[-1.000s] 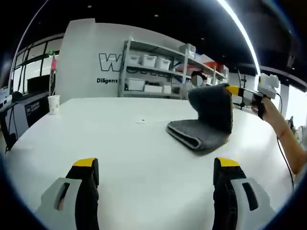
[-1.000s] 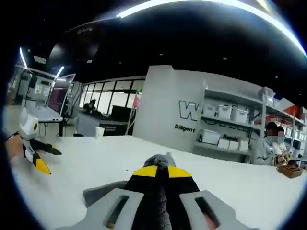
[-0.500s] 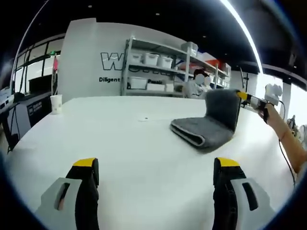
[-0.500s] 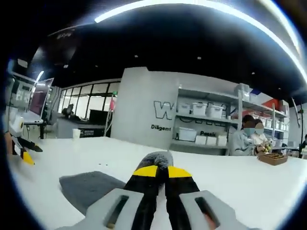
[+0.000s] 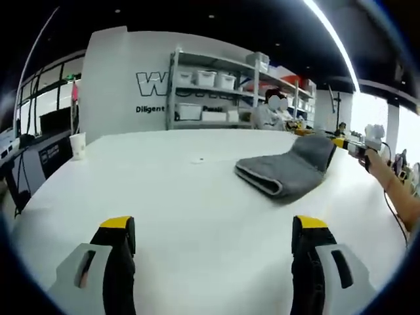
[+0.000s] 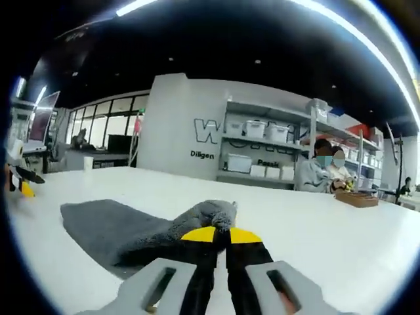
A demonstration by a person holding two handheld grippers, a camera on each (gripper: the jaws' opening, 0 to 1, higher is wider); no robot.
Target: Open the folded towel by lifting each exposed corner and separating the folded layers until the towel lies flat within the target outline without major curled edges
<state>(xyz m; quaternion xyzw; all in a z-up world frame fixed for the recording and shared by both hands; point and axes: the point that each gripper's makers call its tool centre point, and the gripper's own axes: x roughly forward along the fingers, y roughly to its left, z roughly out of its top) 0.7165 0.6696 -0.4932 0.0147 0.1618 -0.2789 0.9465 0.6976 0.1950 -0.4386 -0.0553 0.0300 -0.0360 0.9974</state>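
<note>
A dark grey towel [image 5: 282,172] lies folded on the white table [image 5: 184,197], its top layer drawn out low to the right. My right gripper [image 5: 342,144] holds that layer's corner at the far right of the left gripper view. In the right gripper view the same gripper [image 6: 220,234] is shut on the bunched corner of the towel [image 6: 111,226], which spreads left over the table [image 6: 315,243]. My left gripper [image 5: 213,226] stands open above bare table, well short of the towel. It also appears small at the left edge of the right gripper view, left gripper [image 6: 20,184].
A white paper cup [image 5: 77,146] stands near the table's far left edge. Metal shelves with white bins [image 5: 210,98] line the back wall. Two people sit at a further table [image 6: 325,174], where a brown tray [image 6: 357,198] rests. A hand and forearm [image 5: 394,190] reach in from the right.
My right gripper has carried the towel's upper layer from upright down and outward to the right, so that layer now lies low over the table. The left gripper has stayed put.
</note>
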